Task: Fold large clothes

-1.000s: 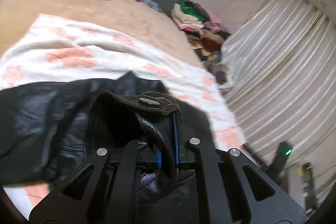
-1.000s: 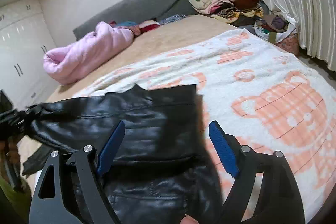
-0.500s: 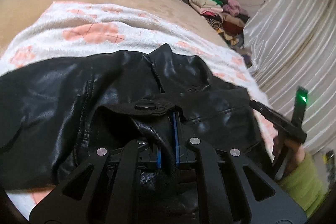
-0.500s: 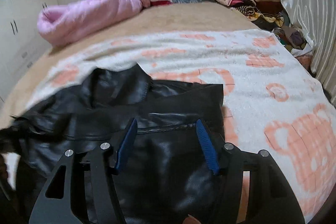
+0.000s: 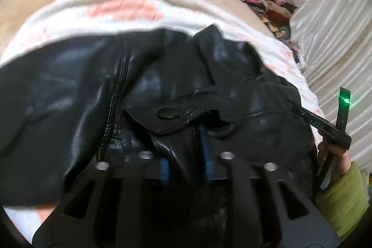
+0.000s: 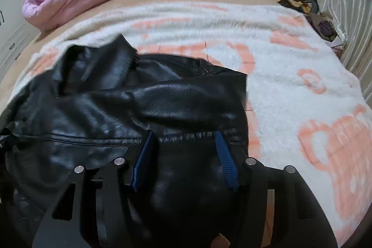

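The crumpled black leather jacket lay on the white-and-peach fleece blanket. The left gripper had just been opening, a fold between its parted jaws. The right gripper stood spread above the jacket, gripping nothing.

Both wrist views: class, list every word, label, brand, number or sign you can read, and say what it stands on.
None can be read.
Right gripper, seen from the left wrist: small pale marks on its black arm, too blurred to read.
Black leather jacket: no label or lettering shows.
White blanket: orange pictures only, no words.
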